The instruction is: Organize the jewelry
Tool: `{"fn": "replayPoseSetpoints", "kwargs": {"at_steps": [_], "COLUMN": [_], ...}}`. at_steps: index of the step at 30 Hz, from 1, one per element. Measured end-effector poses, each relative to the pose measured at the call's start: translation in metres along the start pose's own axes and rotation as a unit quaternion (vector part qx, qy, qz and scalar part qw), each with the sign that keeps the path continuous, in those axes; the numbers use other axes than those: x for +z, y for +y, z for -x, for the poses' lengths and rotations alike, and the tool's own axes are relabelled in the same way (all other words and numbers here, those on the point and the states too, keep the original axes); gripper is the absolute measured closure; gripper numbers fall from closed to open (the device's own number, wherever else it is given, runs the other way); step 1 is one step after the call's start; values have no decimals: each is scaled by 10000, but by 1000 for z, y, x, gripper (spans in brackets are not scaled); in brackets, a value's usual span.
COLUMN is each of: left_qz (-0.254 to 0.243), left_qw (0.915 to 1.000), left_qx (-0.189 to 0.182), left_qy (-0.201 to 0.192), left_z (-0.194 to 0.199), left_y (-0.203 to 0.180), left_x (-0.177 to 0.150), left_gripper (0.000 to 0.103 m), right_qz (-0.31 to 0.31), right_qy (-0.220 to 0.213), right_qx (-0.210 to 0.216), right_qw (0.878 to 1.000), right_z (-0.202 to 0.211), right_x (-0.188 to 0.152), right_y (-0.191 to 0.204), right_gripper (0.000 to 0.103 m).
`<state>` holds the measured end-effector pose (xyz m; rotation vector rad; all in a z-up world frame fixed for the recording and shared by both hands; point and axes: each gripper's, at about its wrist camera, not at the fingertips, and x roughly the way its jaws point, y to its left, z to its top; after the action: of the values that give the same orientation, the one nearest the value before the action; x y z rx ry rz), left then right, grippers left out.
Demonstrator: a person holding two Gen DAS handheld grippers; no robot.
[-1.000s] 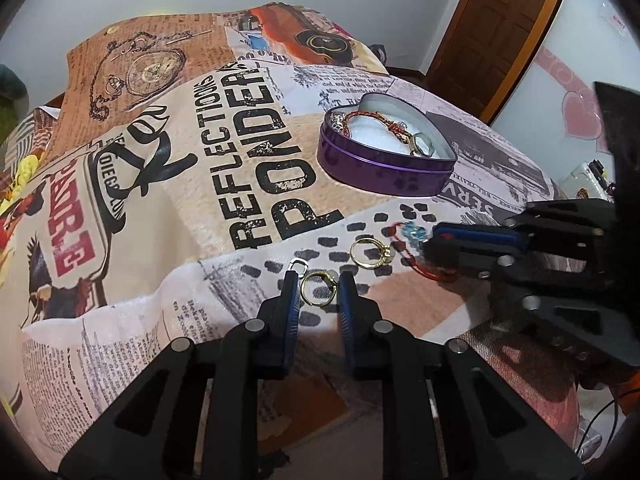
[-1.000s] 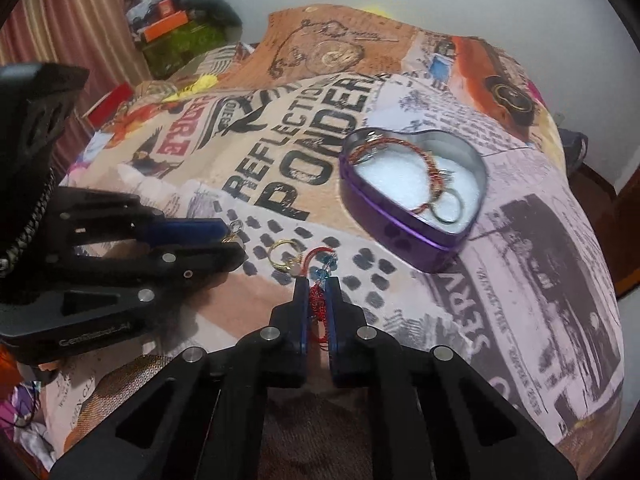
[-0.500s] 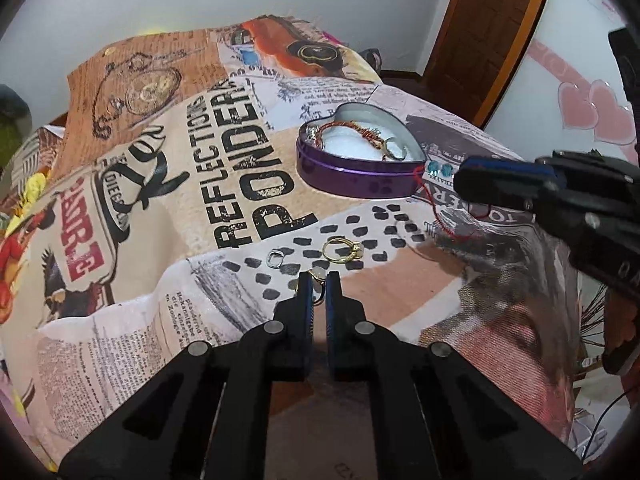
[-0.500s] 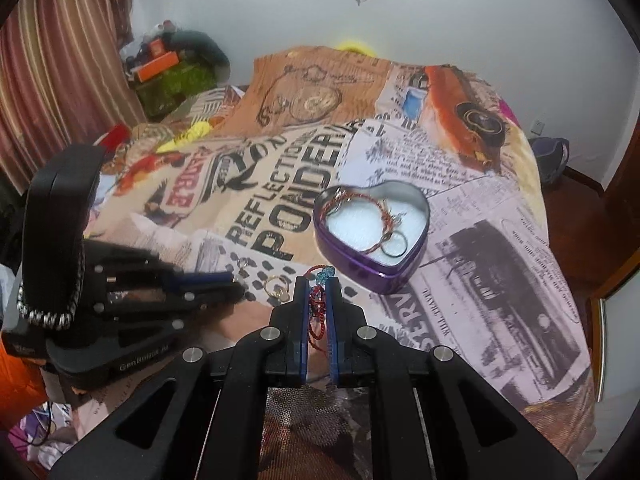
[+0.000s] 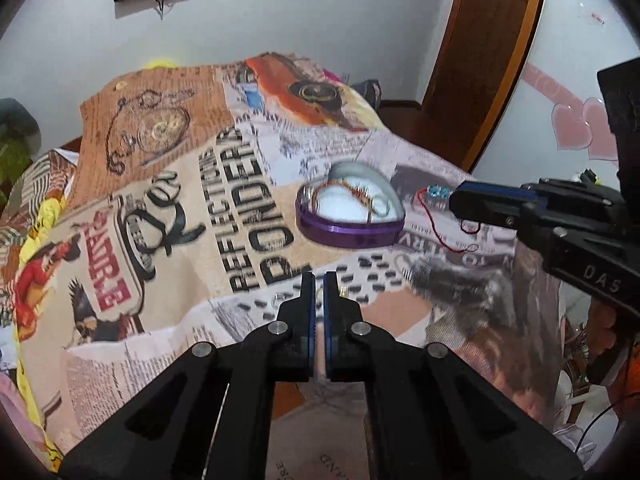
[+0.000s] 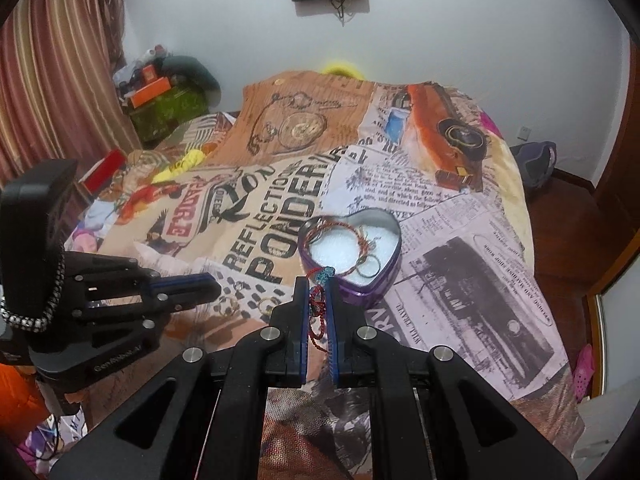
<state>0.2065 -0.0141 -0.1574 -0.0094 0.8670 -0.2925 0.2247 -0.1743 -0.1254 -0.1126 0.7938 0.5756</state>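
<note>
A purple heart-shaped tin point(image 5: 352, 229) point(image 6: 374, 286) sits on the printed bedspread, holding a red-gold bracelet point(image 6: 340, 236) and a ring point(image 6: 370, 266). My right gripper point(image 6: 318, 286) point(image 5: 456, 200) is shut on a red cord bracelet with blue beads point(image 6: 320, 280) point(image 5: 436, 192), held in the air near the tin's right side. My left gripper point(image 5: 319, 280) point(image 6: 216, 280) is shut and lifted above the bed; whether it holds a ring is hidden. Two gold rings point(image 6: 228, 304) point(image 6: 267, 305) lie on the spread below it.
The bed's near edge point(image 5: 320, 384) drops off just below the grippers. A wooden door point(image 5: 488, 60) stands at the right. Clutter and a striped curtain point(image 6: 52, 92) are left of the bed. A bag point(image 6: 534, 164) lies on the floor at the far right.
Both grippers have lifted up and back from the bedspread. The left one shut near a gold ring. The right one carried the red cord bracelet up towards the tin.
</note>
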Motion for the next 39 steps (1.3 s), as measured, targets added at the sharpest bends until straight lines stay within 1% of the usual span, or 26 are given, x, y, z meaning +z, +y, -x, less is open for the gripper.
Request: {"fn": "replayPoseSetpoints", "kwargs": {"at_steps": [6, 14, 17, 20, 24, 25, 27, 28, 29, 33, 39], "left_qz": [51, -28, 39, 84, 139, 173, 297, 348, 377, 369, 384], "left_qw": [9997, 9993, 9997, 9998, 9997, 9996, 9987, 9981, 9976, 9952, 9956], "left_qx": [-43, 10, 13, 94, 137, 105, 9, -23, -32, -37, -7], "left_qy": [-247, -381, -249, -131, 141, 212, 414, 503, 574, 901, 852], "left_z": [11, 11, 4, -3, -11, -13, -19, -22, -24, -40, -49], "left_y": [1, 2, 9, 18, 29, 32, 37, 39, 40, 39, 35], "left_x": [15, 30, 28, 21, 6, 2, -7, -12, -16, -29, -35], "left_gripper": [101, 101, 101, 101, 101, 100, 91, 81, 76, 75, 75], "right_qz": [-28, -95, -137, -175, -247, -259, -271, -271, -274, -314, -320], "right_qy": [-175, -315, -335, -335, -233, -206, -137, -118, -91, -11, 9], "right_qx": [-12, -9, 0, 18, 51, 55, 76, 85, 99, 144, 136], "right_qw": [9998, 9995, 9993, 9993, 9994, 9994, 9995, 9995, 9995, 9994, 9994], "right_z": [6, 5, 2, 0, -7, -9, -14, -15, -17, -22, -21], "right_x": [9, 20, 22, 22, 18, 17, 15, 14, 13, 11, 11], "right_y": [-2, -10, -13, -16, -21, -23, -24, -24, -25, -27, -28], "right_gripper": [96, 96, 96, 96, 96, 96, 96, 96, 96, 96, 96]}}
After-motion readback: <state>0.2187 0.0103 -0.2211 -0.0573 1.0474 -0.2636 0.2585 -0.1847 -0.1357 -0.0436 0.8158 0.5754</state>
